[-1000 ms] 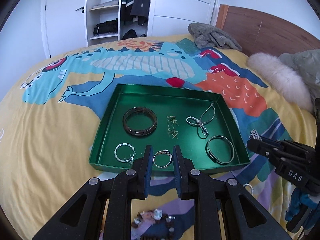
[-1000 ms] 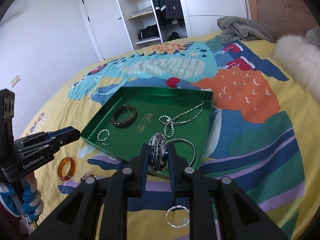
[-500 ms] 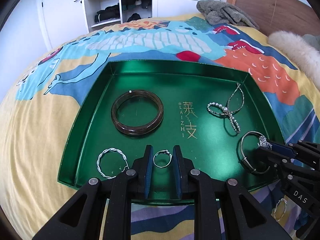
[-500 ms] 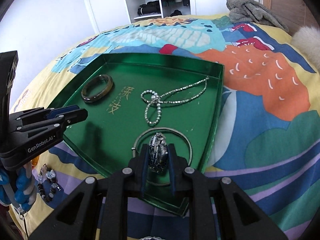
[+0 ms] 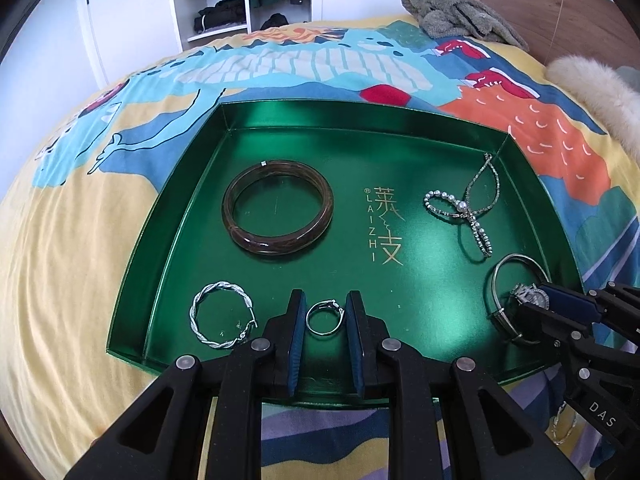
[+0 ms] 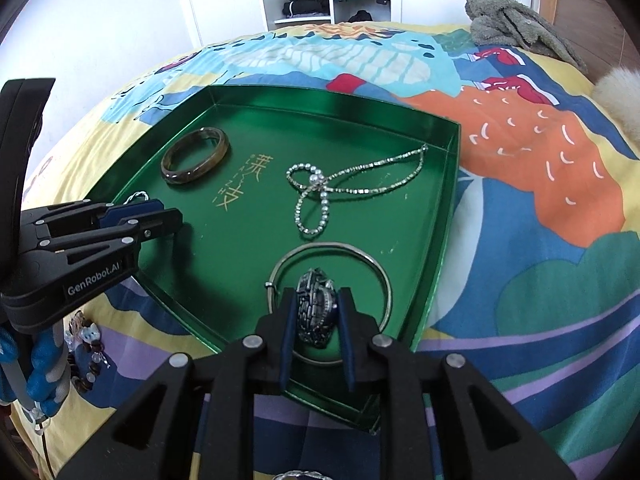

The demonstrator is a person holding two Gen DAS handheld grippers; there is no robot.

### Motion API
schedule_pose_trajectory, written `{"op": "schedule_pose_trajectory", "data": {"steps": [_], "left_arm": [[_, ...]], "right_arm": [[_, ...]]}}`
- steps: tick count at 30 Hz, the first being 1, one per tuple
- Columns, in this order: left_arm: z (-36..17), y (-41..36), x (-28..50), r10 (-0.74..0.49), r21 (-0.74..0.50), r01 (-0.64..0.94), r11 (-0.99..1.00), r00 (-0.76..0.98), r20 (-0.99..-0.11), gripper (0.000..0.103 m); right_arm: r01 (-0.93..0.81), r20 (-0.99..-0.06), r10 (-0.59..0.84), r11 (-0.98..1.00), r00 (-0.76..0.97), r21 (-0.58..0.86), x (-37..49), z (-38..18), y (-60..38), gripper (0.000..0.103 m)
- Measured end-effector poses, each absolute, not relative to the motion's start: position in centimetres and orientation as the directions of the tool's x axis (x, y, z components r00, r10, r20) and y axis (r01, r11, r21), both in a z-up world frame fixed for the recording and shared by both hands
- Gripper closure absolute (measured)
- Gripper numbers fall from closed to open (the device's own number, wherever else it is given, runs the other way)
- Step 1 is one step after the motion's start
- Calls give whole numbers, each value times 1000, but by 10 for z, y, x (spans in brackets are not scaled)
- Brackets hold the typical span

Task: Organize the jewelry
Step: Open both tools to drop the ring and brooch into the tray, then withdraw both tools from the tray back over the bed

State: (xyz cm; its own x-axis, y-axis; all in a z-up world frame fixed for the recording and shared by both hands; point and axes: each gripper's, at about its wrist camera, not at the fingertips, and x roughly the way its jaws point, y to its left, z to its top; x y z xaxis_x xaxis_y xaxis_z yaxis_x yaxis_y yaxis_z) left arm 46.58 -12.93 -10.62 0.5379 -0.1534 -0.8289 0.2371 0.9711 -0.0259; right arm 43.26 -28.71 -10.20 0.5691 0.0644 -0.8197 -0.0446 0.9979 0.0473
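A green tray [image 5: 280, 116] lies on the bed. It holds a brown bangle [image 5: 278, 208], a pearl necklace [image 5: 464, 208], a twisted silver hoop [image 5: 222, 320] and a thin silver bangle [image 6: 332, 248]. My left gripper [image 5: 324, 316] is shut on a small silver ring [image 5: 325, 317] low over the tray's near edge. My right gripper [image 6: 316, 312] is shut on a silver watch band [image 6: 316, 308] and holds it inside the thin bangle at the tray's right front; it also shows in the left wrist view [image 5: 532, 300].
A beaded bracelet [image 6: 86, 344] lies on the bedspread left of the tray. Another silver hoop [image 5: 564, 428] lies on the bedspread near the tray's right front corner. A grey towel [image 5: 460, 16], a fur pillow [image 5: 596, 84] and the wooden headboard are at the far right.
Both grippers have come forward and lower over the tray with their pieces still held. The watch band now sits down inside the thin bangle.
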Motion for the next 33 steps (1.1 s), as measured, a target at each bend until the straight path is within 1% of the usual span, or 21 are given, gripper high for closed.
{"op": "schedule_pose_trajectory", "data": {"steps": [2, 4, 6, 7, 12, 17, 22, 24, 26, 28, 30, 33], "left_arm": [[-101, -127, 463, -165, -37, 242, 970, 536, -828, 81], [-90, -123, 458, -174, -45, 242, 969, 544, -821, 78], [-76, -119, 452, -182, -52, 242, 969, 554, -813, 73], [-68, -117, 448, -183, -52, 241, 969, 563, -806, 73], [-8, -96, 418, -192, -50, 238, 970, 625, -756, 67], [61, -66, 373, -179, -30, 218, 975, 705, -687, 61], [128, -30, 321, -156, -26, 178, 984, 772, -616, 59], [151, -13, 298, -148, -30, 161, 986, 793, -590, 52], [170, 3, 272, -136, -26, 148, 989, 815, -564, 49], [183, 14, 249, -115, -9, 132, 991, 831, -544, 49], [194, 24, 228, -97, 8, 119, 993, 844, -528, 49], [206, 40, 200, -78, 15, 100, 995, 857, -509, 49]], "right_arm": [[-36, -819, 56, 998, 571, 44, 430, -98, -288, 76], [-31, -815, 56, 998, 576, 46, 426, -92, -288, 76], [-25, -809, 50, 999, 586, 43, 421, -81, -288, 76], [-23, -805, 48, 999, 591, 43, 418, -75, -287, 76], [-17, -765, 36, 999, 643, 33, 391, -26, -280, 76], [-14, -706, 23, 1000, 708, 19, 352, 36, -268, 76], [-10, -634, 14, 1000, 773, 9, 301, 101, -251, 76], [-10, -605, 11, 1000, 797, 5, 278, 127, -244, 76], [-11, -572, 12, 1000, 820, 6, 253, 151, -237, 76], [-12, -547, 10, 1000, 837, 0, 229, 169, -230, 75], [-15, -528, 12, 1000, 849, -2, 206, 184, -223, 70], [-20, -500, 19, 1000, 866, 4, 175, 200, -215, 68]]}}
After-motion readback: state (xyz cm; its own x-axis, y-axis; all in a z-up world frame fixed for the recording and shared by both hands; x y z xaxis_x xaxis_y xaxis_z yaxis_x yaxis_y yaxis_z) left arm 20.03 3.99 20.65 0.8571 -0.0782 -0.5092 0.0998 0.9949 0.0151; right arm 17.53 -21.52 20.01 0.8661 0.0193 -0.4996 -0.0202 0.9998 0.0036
